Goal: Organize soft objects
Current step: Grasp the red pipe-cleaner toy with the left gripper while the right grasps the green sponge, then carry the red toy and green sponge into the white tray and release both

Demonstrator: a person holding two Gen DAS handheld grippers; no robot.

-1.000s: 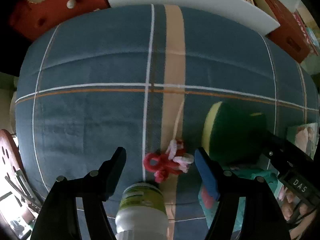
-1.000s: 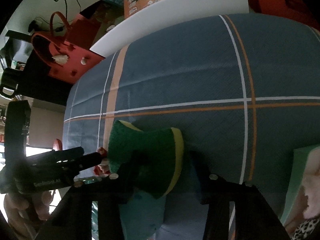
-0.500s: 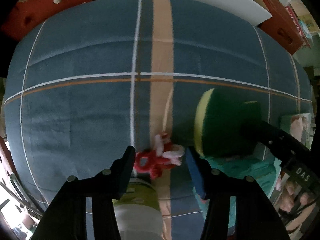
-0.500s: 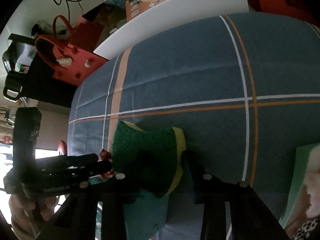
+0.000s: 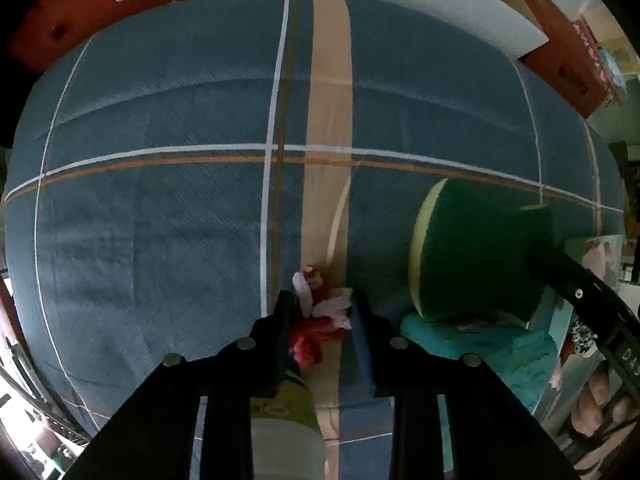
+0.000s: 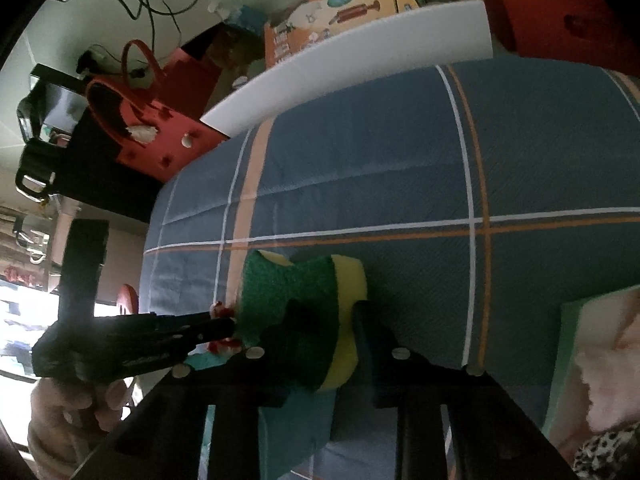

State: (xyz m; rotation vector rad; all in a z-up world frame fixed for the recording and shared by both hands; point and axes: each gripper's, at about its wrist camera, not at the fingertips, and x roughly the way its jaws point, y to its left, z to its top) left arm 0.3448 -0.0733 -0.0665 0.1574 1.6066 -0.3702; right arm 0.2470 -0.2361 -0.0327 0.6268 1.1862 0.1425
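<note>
Left tongs [image 5: 322,312] pinching red-and-white pipe-cleaner tangle [image 5: 318,312] on plaid blue tabletop [image 5: 160,220], near its front edge; right tongs [image 6: 322,330] clamped on green-yellow sponge [image 6: 304,300] just beside, above teal cloth [image 5: 480,348]

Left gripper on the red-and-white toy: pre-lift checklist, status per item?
1. Left gripper closed on the red-and-white toy: ok, both fingers press its sides.
2. Grip depth: cannot tell; the white limbs stick out past the fingertips, and how much red body sits between the pads is hidden.
3. Right gripper holding the green-and-yellow sponge: ok, squeezed between the fingers.
4. Clearance between the two grippers: not ok; in the right wrist view the left gripper's tip sits right against the sponge's edge.
5. Bottle below the left gripper: cannot tell whether it touches the toy.
6. Blue plaid cloth ahead: ok, bare.
</note>
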